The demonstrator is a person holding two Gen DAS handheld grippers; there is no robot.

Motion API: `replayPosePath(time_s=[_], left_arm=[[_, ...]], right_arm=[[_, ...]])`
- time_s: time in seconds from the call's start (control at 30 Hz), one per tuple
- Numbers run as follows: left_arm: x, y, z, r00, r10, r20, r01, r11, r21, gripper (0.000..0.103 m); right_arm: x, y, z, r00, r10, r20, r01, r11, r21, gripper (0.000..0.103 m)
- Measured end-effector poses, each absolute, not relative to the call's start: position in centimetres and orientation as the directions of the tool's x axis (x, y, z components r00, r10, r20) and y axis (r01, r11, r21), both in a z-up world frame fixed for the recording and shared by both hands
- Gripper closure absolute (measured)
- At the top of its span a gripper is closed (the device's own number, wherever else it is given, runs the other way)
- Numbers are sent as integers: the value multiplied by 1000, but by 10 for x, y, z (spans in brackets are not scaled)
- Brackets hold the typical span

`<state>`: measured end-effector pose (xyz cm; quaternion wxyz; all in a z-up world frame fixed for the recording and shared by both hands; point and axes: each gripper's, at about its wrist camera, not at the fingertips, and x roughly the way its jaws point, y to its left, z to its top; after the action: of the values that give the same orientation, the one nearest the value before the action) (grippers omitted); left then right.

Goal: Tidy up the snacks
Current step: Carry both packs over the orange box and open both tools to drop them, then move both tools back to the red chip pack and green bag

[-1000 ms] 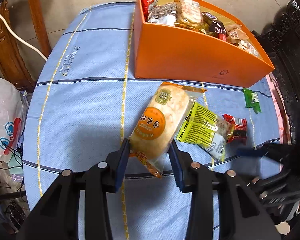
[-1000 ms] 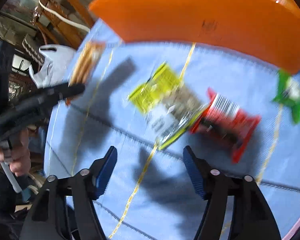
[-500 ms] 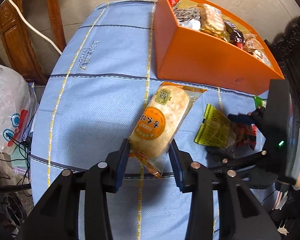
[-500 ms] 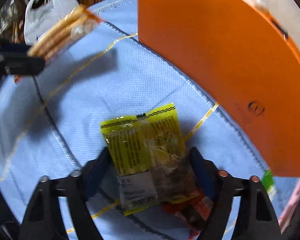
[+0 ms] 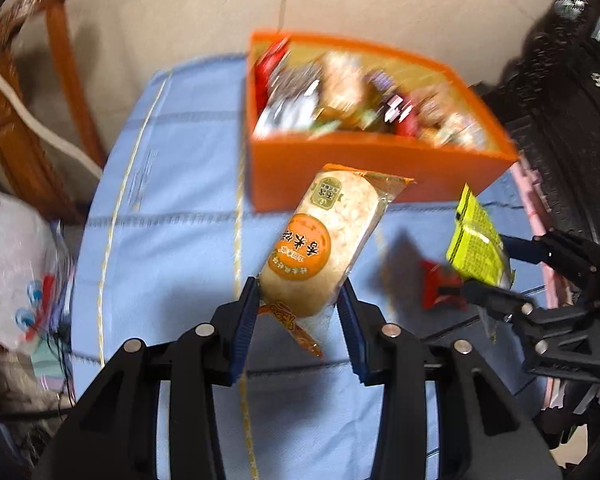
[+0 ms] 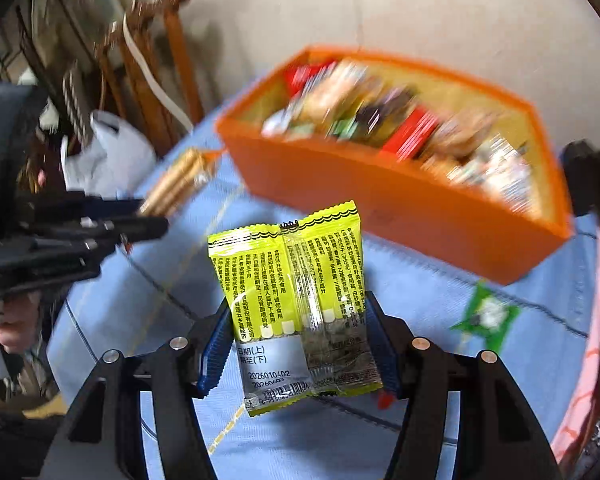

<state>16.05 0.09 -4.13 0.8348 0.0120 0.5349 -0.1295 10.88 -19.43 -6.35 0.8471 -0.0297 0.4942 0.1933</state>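
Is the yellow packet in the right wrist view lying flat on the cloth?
No: the yellow packet is lifted clear of the blue cloth.

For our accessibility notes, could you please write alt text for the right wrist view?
The right gripper holds a yellow-green snack packet lifted above a blue tablecloth, its jaws closing on it. Behind stands an orange box full of snacks; the left gripper holds a rice cracker pack.

My left tool (image 5: 298, 312) is holding a rice cracker (image 5: 324, 240) above the desk (image 5: 172, 208), a box (image 5: 372, 168) of snacks sitting behind; my right tool (image 6: 300, 344) is closing on a packet (image 6: 296, 300) to its right.
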Motion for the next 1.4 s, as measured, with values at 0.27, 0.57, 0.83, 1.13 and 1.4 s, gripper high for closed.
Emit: replayPosePath(time_s=[0.27, 0.57, 0.83, 1.13, 1.4], left_arm=[[222, -46, 10, 498, -204, -843, 260, 962, -79, 64], [317, -97, 8, 511, -132, -850, 221, 975, -19, 34], [309, -83, -3, 501, -75, -862, 137, 991, -6, 8], [250, -77, -8, 480, -77, -874, 199, 980, 23, 8], [188, -112, -50, 367, -118, -923, 311, 951, 2, 8]], right_arm=[[172, -259, 8, 656, 220, -722, -173, 975, 139, 41], [269, -298, -5, 651, 160, -742, -5, 978, 207, 39], [239, -328, -16, 695, 171, -699, 86, 945, 316, 10], [156, -350, -42, 627, 114, -770, 155, 951, 267, 9], [69, -373, -104, 472, 107, -875, 276, 925, 262, 8]])
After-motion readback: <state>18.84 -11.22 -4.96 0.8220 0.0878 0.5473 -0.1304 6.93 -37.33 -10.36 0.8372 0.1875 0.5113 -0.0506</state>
